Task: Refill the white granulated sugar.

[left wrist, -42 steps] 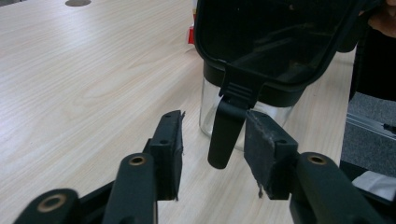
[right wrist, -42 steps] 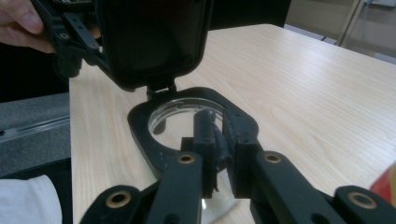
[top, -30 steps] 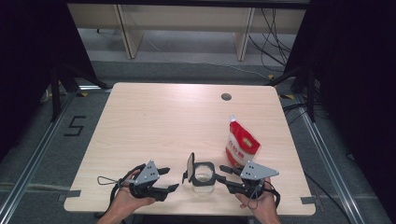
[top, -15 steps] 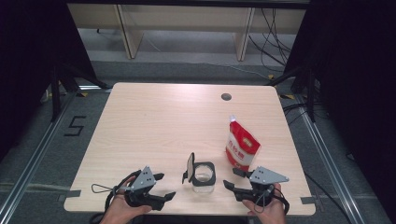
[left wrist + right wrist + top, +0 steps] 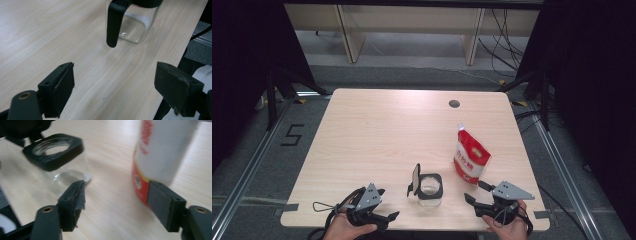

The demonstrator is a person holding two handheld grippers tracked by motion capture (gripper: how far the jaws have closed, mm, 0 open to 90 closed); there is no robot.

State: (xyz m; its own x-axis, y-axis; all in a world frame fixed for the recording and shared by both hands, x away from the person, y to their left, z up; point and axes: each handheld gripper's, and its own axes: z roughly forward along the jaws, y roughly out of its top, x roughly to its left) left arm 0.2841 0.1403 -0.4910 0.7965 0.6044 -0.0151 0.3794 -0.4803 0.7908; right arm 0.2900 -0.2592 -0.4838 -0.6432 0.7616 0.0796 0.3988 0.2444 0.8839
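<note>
At the near edge of the table point(image 5: 377, 125), the person's two hands hold one gripper each. The left gripper point(image 5: 387, 218) is at about 7 o'clock from the middle of the table. Its jaws stand wide apart and they have just been opening; nothing is between them. In the left gripper view, the left gripper point(image 5: 115, 82) shows only bare wood between its two black pads, and the jar point(image 5: 136, 26) stands farther ahead at 12 o'clock, apart from the pads.

The right gripper point(image 5: 475, 192) is at about 5 o'clock from the middle of the table. Its jaws are also apart and have just been opening, with nothing held. In the right gripper view, the right gripper point(image 5: 116, 201) has empty table between its pads; the jar point(image 5: 58, 162) is at 10 o'clock and the pouch point(image 5: 160, 155) at 1 o'clock, both beyond the pads and not touching them.

Between the two grippers, a little farther from the person, the clear glass jar point(image 5: 430, 188) stands upright on the table. It has a black square rim, and its black lid point(image 5: 414, 180) is flipped up on the left side.

At about 2 o'clock from the jar, the red and white pouch point(image 5: 470, 156) stands upright, near the jar but apart from it.

Far away, at 1 o'clock on the table, there is a small round hole point(image 5: 454, 104).
</note>
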